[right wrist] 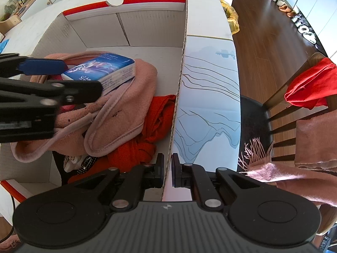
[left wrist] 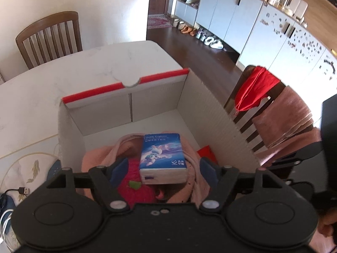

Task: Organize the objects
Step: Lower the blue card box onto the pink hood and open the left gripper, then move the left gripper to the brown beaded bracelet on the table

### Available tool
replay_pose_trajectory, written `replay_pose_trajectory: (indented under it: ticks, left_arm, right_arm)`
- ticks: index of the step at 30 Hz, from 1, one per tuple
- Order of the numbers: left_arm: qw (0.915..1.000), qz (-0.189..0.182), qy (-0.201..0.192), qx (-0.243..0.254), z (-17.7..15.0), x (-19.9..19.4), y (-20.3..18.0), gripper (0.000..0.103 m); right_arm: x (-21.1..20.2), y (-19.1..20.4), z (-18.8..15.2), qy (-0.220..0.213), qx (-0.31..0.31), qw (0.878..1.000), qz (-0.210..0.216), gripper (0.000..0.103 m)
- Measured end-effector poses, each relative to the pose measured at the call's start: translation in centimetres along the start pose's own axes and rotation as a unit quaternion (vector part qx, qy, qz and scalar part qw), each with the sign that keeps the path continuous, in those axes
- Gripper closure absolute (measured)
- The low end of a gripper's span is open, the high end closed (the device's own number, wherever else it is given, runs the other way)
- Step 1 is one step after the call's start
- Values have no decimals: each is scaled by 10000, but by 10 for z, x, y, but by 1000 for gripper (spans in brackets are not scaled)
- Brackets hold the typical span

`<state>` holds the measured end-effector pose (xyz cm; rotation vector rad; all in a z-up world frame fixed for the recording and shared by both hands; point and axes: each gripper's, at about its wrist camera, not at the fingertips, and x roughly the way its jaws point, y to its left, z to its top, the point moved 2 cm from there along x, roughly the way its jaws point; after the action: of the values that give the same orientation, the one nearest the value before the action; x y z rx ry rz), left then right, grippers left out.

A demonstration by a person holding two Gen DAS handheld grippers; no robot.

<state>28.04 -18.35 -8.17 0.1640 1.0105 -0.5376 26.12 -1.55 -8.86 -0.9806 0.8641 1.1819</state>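
A white cardboard box with a red rim (left wrist: 126, 88) stands on the marble table. Inside lies a pink fleece garment (left wrist: 99, 156) with a blue tissue pack (left wrist: 162, 158) resting on top. My left gripper (left wrist: 163, 169) hovers over the pack, open, with its blue pads (left wrist: 120, 168) clear of both sides of the pack. In the right wrist view the left gripper (right wrist: 83, 77) reaches in from the left over the tissue pack (right wrist: 103, 69) and the pink garment (right wrist: 126, 109). A red cloth (right wrist: 155, 126) lies beside the garment. My right gripper (right wrist: 167, 168) is shut on the box's right wall (right wrist: 179, 88).
A placemat with a line drawing (right wrist: 210, 94) lies right of the box. A chair (left wrist: 238, 97) off the table's right edge carries a red cloth (left wrist: 257, 88) and a pink towel (left wrist: 284, 118). A fringed pink scarf (right wrist: 263, 164) hangs nearby. A USB cable (left wrist: 23, 189) lies left of the box.
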Motion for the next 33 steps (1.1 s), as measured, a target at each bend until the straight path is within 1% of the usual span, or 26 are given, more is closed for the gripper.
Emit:
replay_pose_trajectory:
  ticks: [6,10,14,16,19,24,28,33]
  left_arm:
    - [9996,-33,-148,-246,2,-30,11,29]
    - [9991,46,-330,-280,3,-55,29,29]
    - [9976,240,-469,-451,-1,-75,57,26]
    - [9962,439,-515,-545,-5,-82,73,23]
    - [9940,612,-527,-741,-12,-90,97,19]
    - [9879,871,-531,-1166,-25,-99,141,13]
    - [9809,1132,-471,-1507,-35,-101,177,9]
    - [9695,1367,-237,-2019,-48,-91,219,9]
  right_arm:
    - [-1,-1,0,13,22,10000,-2,98]
    - [-1,-1,0,21,25,10000,-14,97]
    - [-1,-1,0,36,47,10000,-18,97]
    - [-1,-1,0,34,52,10000,-16,97]
    - [-1,-1,0,45,60,10000,-26,97]
    - [-1,-1,1,75,92,9999,-34,97]
    - [-1,-1,2,86,112,9999,-36,97]
    - [-1,0,3,115,147,9998,-59,97]
